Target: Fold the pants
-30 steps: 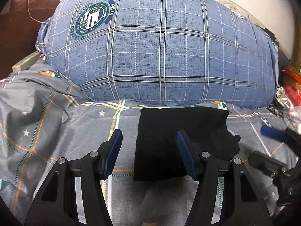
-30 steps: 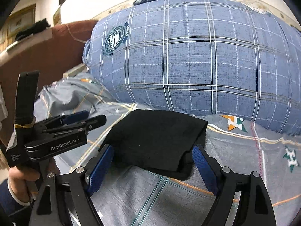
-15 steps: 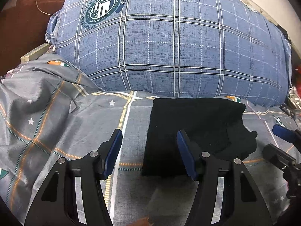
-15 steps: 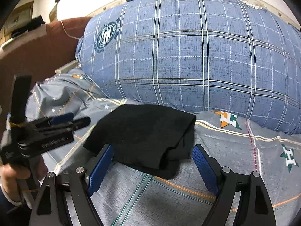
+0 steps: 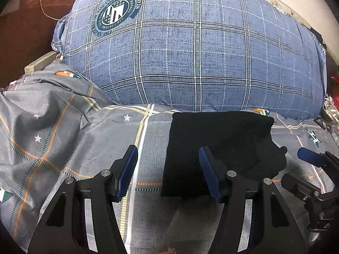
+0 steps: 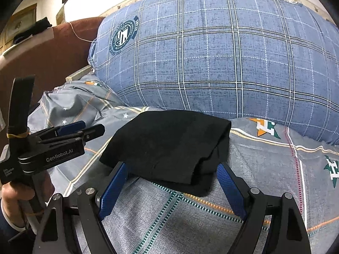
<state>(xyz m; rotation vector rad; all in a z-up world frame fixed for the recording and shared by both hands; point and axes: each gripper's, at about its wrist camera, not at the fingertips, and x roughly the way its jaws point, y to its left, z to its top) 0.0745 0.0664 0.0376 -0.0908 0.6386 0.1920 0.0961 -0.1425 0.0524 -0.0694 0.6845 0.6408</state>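
Note:
The black pants (image 5: 218, 146) lie folded into a thick rectangle on the grey bed sheet (image 5: 63, 139), just in front of the big blue pillow. My left gripper (image 5: 167, 165) is open; the bundle's left edge lies between its fingers, and the right finger sits over the cloth. From the other side, my right gripper (image 6: 172, 182) is open wide around the near edge of the pants (image 6: 169, 139), gripping nothing. A hand (image 6: 12, 196) holds the left gripper (image 6: 93, 127) at the left. The right gripper (image 5: 292, 165) shows at the bundle's right end.
A large blue plaid pillow (image 5: 201, 53) fills the back, right behind the pants. A brown padded headboard (image 5: 25, 31) stands at the far left. Small clutter (image 5: 332, 105) lies past the bed's right edge. The sheet is rumpled into folds on the left (image 6: 63, 108).
The left wrist view has swung a little, so the pants sit further right in it. The right gripper has sunk slightly toward the bundle. Both openings are unchanged.

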